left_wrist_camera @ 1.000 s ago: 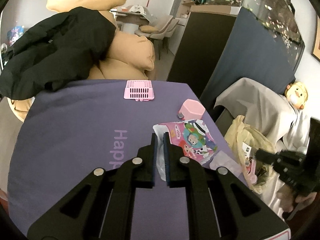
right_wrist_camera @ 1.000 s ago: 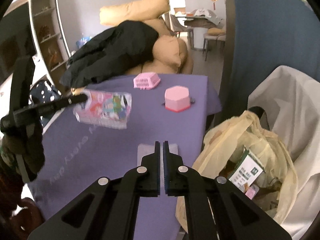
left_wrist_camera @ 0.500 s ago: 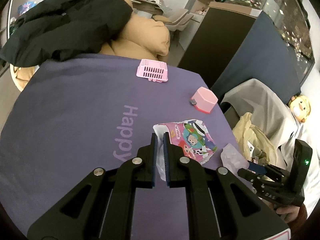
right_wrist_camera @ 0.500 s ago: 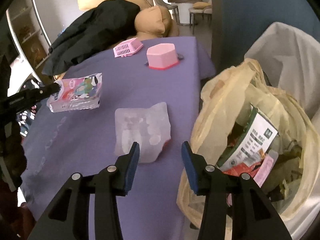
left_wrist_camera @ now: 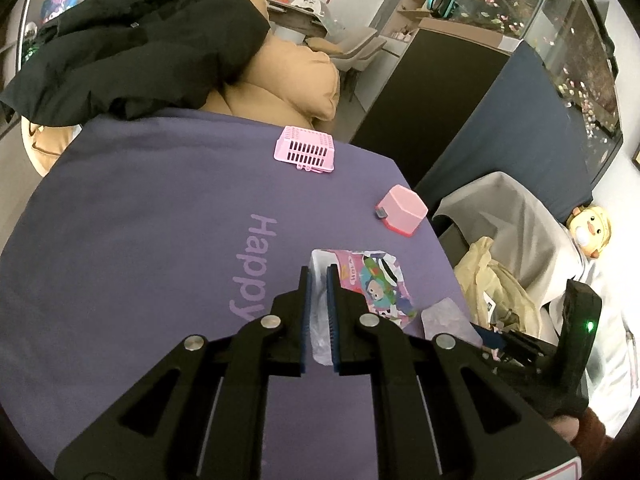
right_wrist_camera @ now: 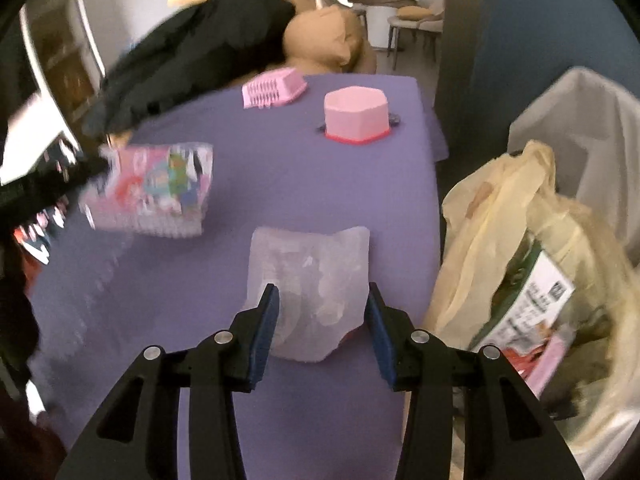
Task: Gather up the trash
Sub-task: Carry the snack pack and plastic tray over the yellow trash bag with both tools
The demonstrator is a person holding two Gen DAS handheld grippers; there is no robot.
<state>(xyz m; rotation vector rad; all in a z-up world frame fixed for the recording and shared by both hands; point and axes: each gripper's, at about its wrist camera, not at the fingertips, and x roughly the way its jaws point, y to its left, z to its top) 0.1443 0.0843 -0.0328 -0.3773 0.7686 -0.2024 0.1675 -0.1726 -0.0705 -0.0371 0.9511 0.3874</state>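
Right claw (right_wrist_camera: 322, 312), newly spread, now straddles clear wrapper (right_wrist_camera: 310, 280); left claw (left_wrist_camera: 318, 292) clamps cartoon packet (left_wrist_camera: 372, 284).

A table with a purple cloth (left_wrist_camera: 140, 220) sits in front of big tan cushions (left_wrist_camera: 296, 80) with a black coat (left_wrist_camera: 132, 40) on top, and past them stand chairs (left_wrist_camera: 360, 46), white walls and a fish tank (left_wrist_camera: 560, 32).

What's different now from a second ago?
The right gripper has just opened its jaws and come down around the clear plastic wrapper, not yet pinching it. The left gripper stays shut on the colourful packet. The pink basket, pink box and trash bag haven't moved.
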